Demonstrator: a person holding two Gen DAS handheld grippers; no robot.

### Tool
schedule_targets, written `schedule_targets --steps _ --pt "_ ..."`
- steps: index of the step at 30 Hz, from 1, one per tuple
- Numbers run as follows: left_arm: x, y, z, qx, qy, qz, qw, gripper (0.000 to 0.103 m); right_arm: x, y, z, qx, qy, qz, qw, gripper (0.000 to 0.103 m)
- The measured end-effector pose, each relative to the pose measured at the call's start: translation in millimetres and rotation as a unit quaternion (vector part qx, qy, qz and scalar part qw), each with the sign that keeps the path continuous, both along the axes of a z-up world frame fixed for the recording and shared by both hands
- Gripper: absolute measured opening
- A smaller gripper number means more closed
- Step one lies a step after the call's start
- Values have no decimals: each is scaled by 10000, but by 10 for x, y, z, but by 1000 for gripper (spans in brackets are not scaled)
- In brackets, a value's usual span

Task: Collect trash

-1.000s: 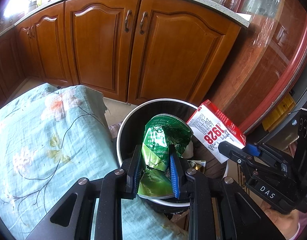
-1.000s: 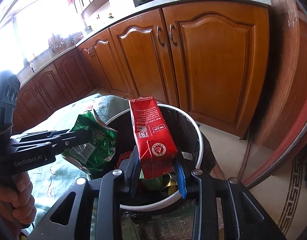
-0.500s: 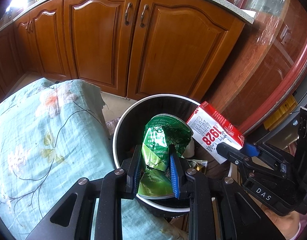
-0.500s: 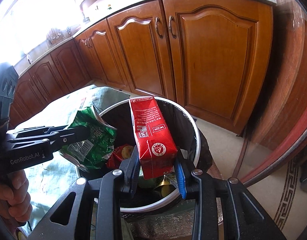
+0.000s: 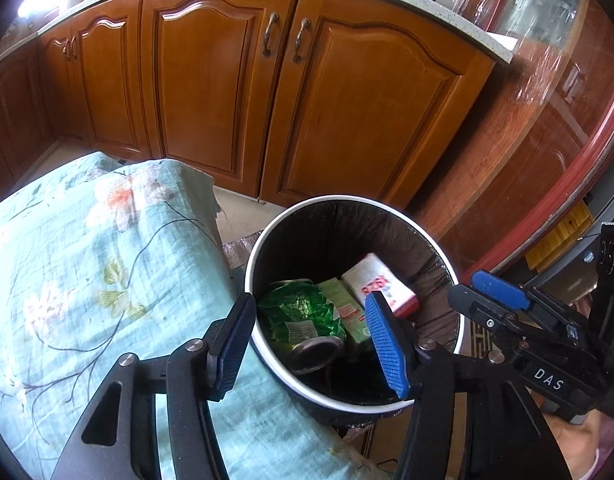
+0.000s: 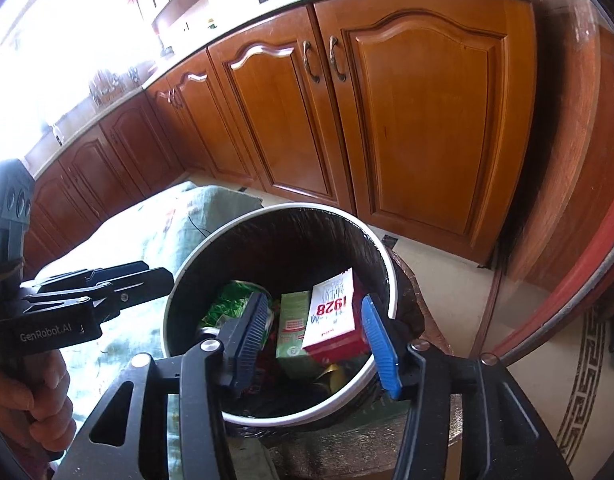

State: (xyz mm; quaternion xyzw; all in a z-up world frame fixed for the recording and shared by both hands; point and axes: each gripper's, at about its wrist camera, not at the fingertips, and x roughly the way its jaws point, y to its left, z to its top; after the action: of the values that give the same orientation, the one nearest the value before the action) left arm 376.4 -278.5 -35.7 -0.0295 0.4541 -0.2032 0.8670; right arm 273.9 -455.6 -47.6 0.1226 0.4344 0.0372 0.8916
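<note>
A round bin with a white rim [image 5: 347, 201] and black liner stands on the floor; it also shows in the right wrist view [image 6: 307, 207]. Inside lie a crumpled green snack bag [image 5: 301, 314], a green box [image 5: 347, 312] and a red-and-white "1928" carton [image 5: 381, 288], also seen in the right wrist view [image 6: 333, 318]. My left gripper [image 5: 311, 344] is open and empty above the bin's near rim. My right gripper [image 6: 313, 340] is open and empty above the bin; it shows at the right of the left wrist view [image 5: 491, 292].
A table under a teal floral cloth [image 5: 87, 260] stands left of the bin. Wooden kitchen cabinets [image 5: 267, 100] run behind. A red-framed glass door [image 5: 547, 140] is at the right. Tiled floor [image 6: 447, 272] lies right of the bin.
Both grippers have opened. The green snack bag and the red-and-white carton have dropped from them into the bin.
</note>
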Motion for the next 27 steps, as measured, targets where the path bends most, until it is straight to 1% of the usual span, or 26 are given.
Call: schedule_targets --steps 1,2,3,4,6,9,11,12,13,16,18,20,21,22,24,27 --pt "-39 38 17 -7 -27 21 10000 63 -26 5 14 31 -33 -10 10000 58" --pt "-80 79 28 -6 -55 49 10000 65 -53 19 33 65 -72 -12 10000 64" --pt "-132 129 43 -26 -91 87 9999 69 -84 28 53 102 -117 -24 9999 71" --pt "-179 179 53 -57 -113 123 9998 72 -109 30 67 145 -164 -39 9998 75" --pt "-286 291 72 -151 -138 184 9996 73 -186 55 111 268 -292 -75 9992 87" --pt "-474 473 77 -291 -196 265 9990 73 -313 136 166 447 -508 -126 9976 98" --pt "-646 605 92 -289 -342 360 9983 75 -404 225 205 469 -622 -141 9969 100" --pt "-749 682 92 -279 -416 427 9978 79 -449 277 219 480 -663 -140 9965 101" --pt "-837 748 86 -286 -459 481 9974 80 -477 327 235 492 -690 -139 9963 101" --pt "-1095 938 68 -325 -532 601 9962 80 -576 507 251 474 -757 -56 9960 102" --pt "-1266 1084 91 -369 -659 705 9947 80 -676 620 265 425 -811 -31 9958 102" --pt "-1451 1236 130 -494 -817 833 9919 86 -766 731 269 424 -879 -4 9952 102" --pt "-1549 1309 154 -536 -890 898 9905 91 -805 786 270 411 -920 -4 9949 103" --pt "-1642 1373 166 -546 -965 970 9891 93 -840 839 269 389 -953 -33 9947 103" --pt "-1796 1493 199 -520 -1099 1099 9865 93 -899 928 268 403 -971 -89 9944 103" --pt "-2037 1601 215 -412 -1281 1232 9832 94 -973 1058 270 569 -1031 -92 9930 103"
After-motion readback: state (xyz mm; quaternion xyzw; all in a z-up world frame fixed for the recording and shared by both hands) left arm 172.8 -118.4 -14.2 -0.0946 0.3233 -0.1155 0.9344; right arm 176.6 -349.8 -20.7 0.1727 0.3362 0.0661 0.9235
